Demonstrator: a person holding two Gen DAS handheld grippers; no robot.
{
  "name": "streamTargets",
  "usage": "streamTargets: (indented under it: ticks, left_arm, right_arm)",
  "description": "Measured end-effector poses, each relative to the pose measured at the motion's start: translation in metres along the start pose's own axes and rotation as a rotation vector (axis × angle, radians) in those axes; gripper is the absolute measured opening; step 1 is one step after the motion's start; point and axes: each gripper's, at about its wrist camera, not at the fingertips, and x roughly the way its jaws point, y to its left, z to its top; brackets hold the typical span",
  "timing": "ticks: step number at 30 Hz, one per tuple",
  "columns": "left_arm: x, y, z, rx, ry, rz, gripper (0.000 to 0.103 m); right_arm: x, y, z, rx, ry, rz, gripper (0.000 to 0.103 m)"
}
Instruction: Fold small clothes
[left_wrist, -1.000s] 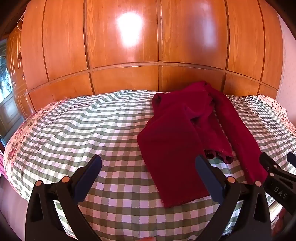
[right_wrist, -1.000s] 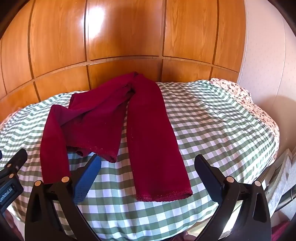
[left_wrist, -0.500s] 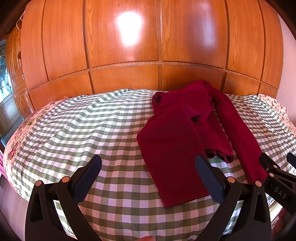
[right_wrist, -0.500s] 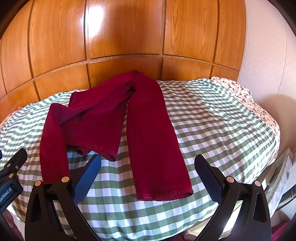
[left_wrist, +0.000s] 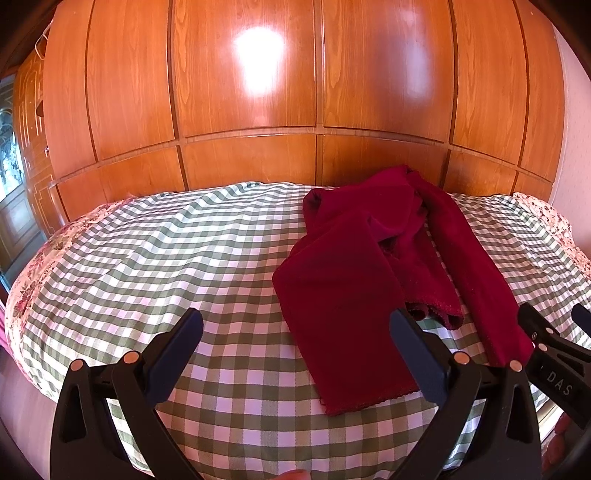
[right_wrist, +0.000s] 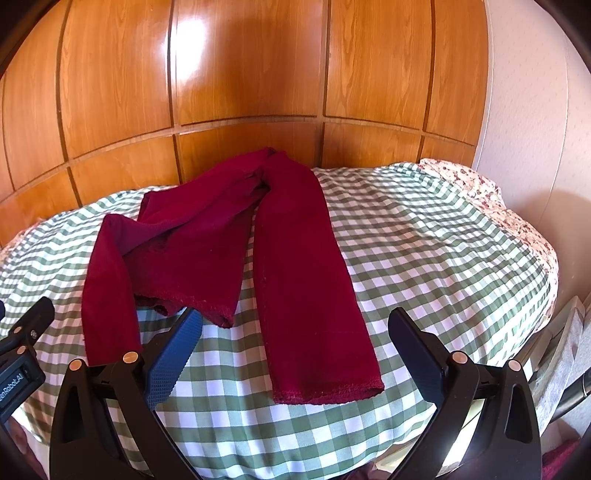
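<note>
A dark red garment (left_wrist: 347, 306) (right_wrist: 299, 280) with long limbs lies loosely spread on the green-and-white checked bed (left_wrist: 155, 258) (right_wrist: 436, 251). In the left wrist view one limb runs toward me, its hem near the bed's front edge. In the right wrist view another long limb ends just ahead of the fingers. My left gripper (left_wrist: 295, 347) hovers open above the bed's near edge, left of the garment's hem. My right gripper (right_wrist: 295, 347) is open too, over the right limb's hem. Neither holds anything. Each gripper shows at the other view's edge.
Wooden panelled doors (left_wrist: 251, 110) rise right behind the bed. A floral sheet (right_wrist: 480, 188) shows at the bed's corners. A pale wall (right_wrist: 535, 92) stands on the right, with grey items (right_wrist: 569, 350) beside the bed's right edge.
Both views have shifted very slightly; the garment sits a touch lower in the right wrist view. Both grippers stay open and nothing was taken hold of.
</note>
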Motion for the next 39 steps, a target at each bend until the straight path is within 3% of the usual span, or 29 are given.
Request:
streamTargets:
  ticks: [27, 30, 34, 39]
  left_arm:
    - [-0.002, 0.002, -0.005, 0.001, -0.002, -0.031, 0.100]
    - [0.008, 0.001, -0.006, 0.019, 0.033, -0.045, 0.100]
    - [0.037, -0.001, -0.016, 0.063, 0.137, -0.085, 0.100]
    - [0.056, -0.017, -0.032, 0.173, 0.184, -0.132, 0.090]
  right_arm:
    - [0.002, 0.001, -0.001, -0.007, 0.002, -0.001, 0.100]
    - [0.006, -0.001, -0.002, -0.009, 0.019, 0.003, 0.100]
    - [0.019, -0.013, 0.003, 0.015, 0.064, 0.032, 0.100]
    - [0.052, -0.038, 0.006, 0.035, 0.142, 0.037, 0.100]
